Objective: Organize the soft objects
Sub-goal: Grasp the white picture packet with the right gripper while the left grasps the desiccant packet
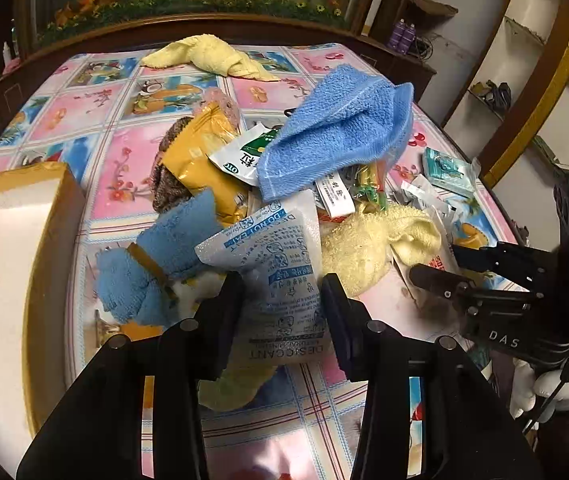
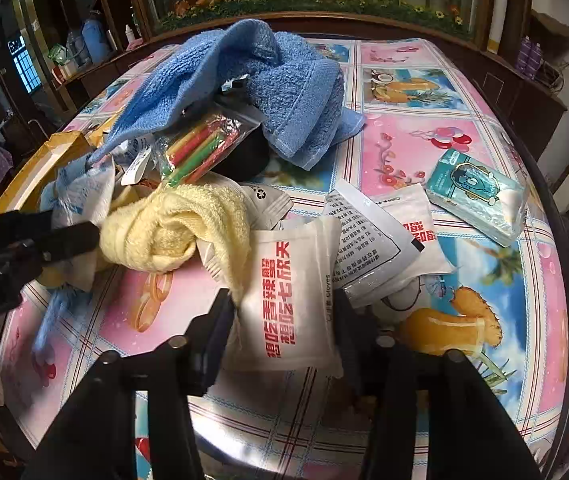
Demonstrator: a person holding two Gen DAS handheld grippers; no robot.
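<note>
A heap of soft things lies on the patterned tablecloth (image 1: 100, 148). My left gripper (image 1: 282, 300) is open, its fingers either side of a white desiccant packet (image 1: 274, 256). Beside it lie a rolled blue towel (image 1: 152, 272), a yellow towel (image 1: 368, 248) and a blue towel (image 1: 344, 128) draped over packets. My right gripper (image 2: 282, 312) is open around a white packet with red print (image 2: 288, 300). The yellow towel (image 2: 172, 232) and blue towel (image 2: 268, 76) lie just beyond it. The right gripper also shows in the left wrist view (image 1: 444, 268).
An open cardboard box (image 1: 8, 264) stands at the left. A teal tissue pack (image 2: 480, 196) lies at the right, with white sachets (image 2: 400, 232) near it. A bag of coloured sticks (image 2: 196, 148), a yellow snack bag (image 1: 200, 160) and another yellow towel (image 1: 212, 58) lie further back.
</note>
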